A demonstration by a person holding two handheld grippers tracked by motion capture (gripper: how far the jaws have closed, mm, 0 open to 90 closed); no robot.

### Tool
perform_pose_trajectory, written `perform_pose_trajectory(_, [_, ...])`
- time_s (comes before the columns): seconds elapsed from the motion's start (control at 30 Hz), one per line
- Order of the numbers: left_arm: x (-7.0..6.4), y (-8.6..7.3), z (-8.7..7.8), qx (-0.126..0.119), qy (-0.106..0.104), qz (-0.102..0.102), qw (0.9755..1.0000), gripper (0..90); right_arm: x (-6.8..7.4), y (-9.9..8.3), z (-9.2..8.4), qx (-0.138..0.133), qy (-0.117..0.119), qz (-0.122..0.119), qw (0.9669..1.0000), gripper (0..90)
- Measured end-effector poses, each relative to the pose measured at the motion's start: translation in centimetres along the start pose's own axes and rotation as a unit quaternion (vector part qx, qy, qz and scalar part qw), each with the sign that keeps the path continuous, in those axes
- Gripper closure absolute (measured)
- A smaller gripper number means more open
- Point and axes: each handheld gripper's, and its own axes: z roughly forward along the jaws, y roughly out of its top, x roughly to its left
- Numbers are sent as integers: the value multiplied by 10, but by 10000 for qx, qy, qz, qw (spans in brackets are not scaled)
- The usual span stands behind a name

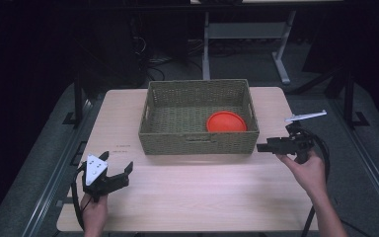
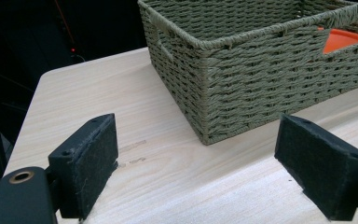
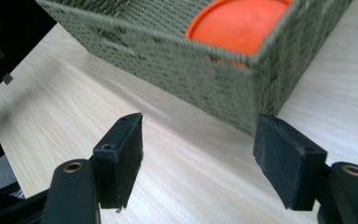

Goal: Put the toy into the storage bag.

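At the near right corner of the basket (image 1: pixel 199 116) lies the orange disc (image 1: pixel 226 122), flat on the basket floor, close against the front wall and just short of the right wall; being round, it offers no long axis to align with. From the right gripper (image 1: pixel 262 147) the disc lies ahead and above the wicker rim, with the basket's corner standing between the two; in the right gripper view the disc (image 3: pixel 242 21) shows over that corner. The right gripper is much the nearer of the two, poised just beside the basket's front right corner with its jaws spread and nothing between them. The left gripper (image 1: pixel 117 165) rests well apart at the near left of the bench (image 1: pixel 192 187), jaws likewise spread and empty; in the left gripper view the disc (image 2: pixel 342 39) shows through the handle slot of the basket's wall. Any reach for the disc would probably have to go over the rim from the right. No brand, label or legible writing appears; two small dark marks on the bench cannot be read.
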Motion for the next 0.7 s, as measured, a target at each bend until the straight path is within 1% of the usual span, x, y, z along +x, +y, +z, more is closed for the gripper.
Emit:
perform_pose_trajectory(0.1, [0, 0, 0, 8, -1, -3, 10000, 128, -2, -8, 0, 42, -23, 32, 10000, 316])
perform_pose_trajectory(0.2, [0, 0, 0, -5, -4, -5, 10000, 127, -5, -16, -1, -27, -2, 31, 10000, 314])
perform_pose_trajectory(0.27, [0, 0, 0, 0, 1, -4, 10000, 128, -6, -22, -1, -80, -31, 43, 10000, 313])
perform_pose_trajectory(0.33, [0, 0, 0, -5, -2, -9, 10000, 127, -8, -27, -1, -85, 3, 77, 9999, 306])
perform_pose_trajectory(0.4, [0, 0, 0, -5, 1, -17, 10000, 128, -8, -33, -1, -75, -65, 66, 9999, 303])
perform_pose_trajectory(0.5, [0, 0, 0, 6, -2, -5, 10000, 128, -8, -41, -1, -68, -79, 49, 9999, 298])
perform_pose_trajectory(0.53, [0, 0, 0, 6, -1, -2, 10000, 127, -6, -45, -2, -59, -134, -7, 9999, 294])
perform_pose_trajectory(0.57, [0, 0, 0, 4, -1, -3, 10000, 128, -5, -48, -2, -79, -146, -30, 9999, 298])
perform_pose_trajectory(0.63, [0, 0, 1, -2, -7, -10, 10000, 128, -1, -58, -3, -164, -94, -47, 9998, 299])
perform_pose_trajectory(0.7, [0, 0, 1, -5, -18, -1, 10000, 128, 6, -75, -5, -416, -180, -199, 9988, 292])
